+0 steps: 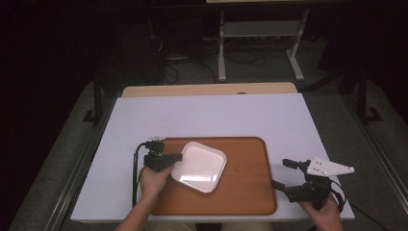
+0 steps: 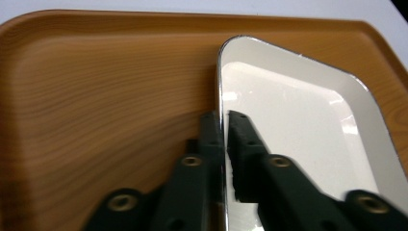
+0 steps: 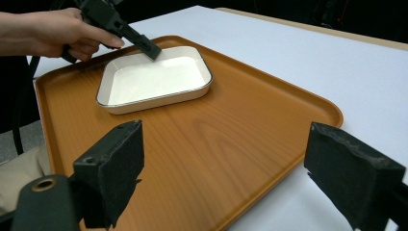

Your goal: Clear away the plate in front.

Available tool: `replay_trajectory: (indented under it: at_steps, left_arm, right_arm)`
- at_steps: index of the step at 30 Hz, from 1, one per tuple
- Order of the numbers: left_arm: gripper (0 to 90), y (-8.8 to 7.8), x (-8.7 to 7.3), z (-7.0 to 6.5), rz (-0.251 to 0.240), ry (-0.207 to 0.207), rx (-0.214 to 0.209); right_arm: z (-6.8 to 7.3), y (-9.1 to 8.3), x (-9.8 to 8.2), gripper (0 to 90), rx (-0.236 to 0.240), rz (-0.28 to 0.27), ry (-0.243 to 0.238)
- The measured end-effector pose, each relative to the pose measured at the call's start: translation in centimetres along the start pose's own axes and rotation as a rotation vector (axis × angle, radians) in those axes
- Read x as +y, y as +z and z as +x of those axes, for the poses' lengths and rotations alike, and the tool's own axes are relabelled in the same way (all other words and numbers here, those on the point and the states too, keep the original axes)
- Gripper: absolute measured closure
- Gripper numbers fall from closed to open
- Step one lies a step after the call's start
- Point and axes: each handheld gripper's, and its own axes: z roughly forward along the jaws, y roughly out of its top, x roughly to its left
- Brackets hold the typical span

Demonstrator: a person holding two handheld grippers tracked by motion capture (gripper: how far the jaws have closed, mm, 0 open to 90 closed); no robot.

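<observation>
A white square dish (image 1: pixel 199 166) with a thin dark rim lies flat on the left half of a wooden tray (image 1: pixel 245 187). My left gripper (image 1: pixel 179 156) reaches in from the left, one jaw outside and one inside the dish's near-left rim. In the left gripper view the jaws (image 2: pixel 223 115) stand narrowly apart around that rim, with a thin gap on the inner side of the dish (image 2: pixel 298 125). My right gripper (image 1: pixel 282 173) hovers open off the tray's right edge, holding nothing. From the right gripper view I see the dish (image 3: pixel 154 79), tray (image 3: pixel 231 144) and left gripper (image 3: pixel 153 52).
The tray lies on a white table (image 1: pixel 211 115) with a wooden strip (image 1: pixel 207 89) along its far edge. A metal stand (image 1: pixel 260 43) and cables sit on the dark floor beyond. The tray's right half holds nothing.
</observation>
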Motion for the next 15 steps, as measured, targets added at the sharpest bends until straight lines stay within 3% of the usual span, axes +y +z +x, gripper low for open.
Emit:
replay_trajectory:
  at_steps: [3, 15]
  left_arm:
    - [74.1, -0.6, -0.5, -0.3, 0.003, 0.019, 0.024]
    - [76.7, -2.2, -2.3, -0.2, -0.006, 0.004, 0.001]
  right_arm:
    - [0.0, 0.0, 0.0, 13.2, 0.0, -0.002, 0.001]
    - [0.1, 0.0, 0.1, 13.2, -0.003, 0.0, -0.002]
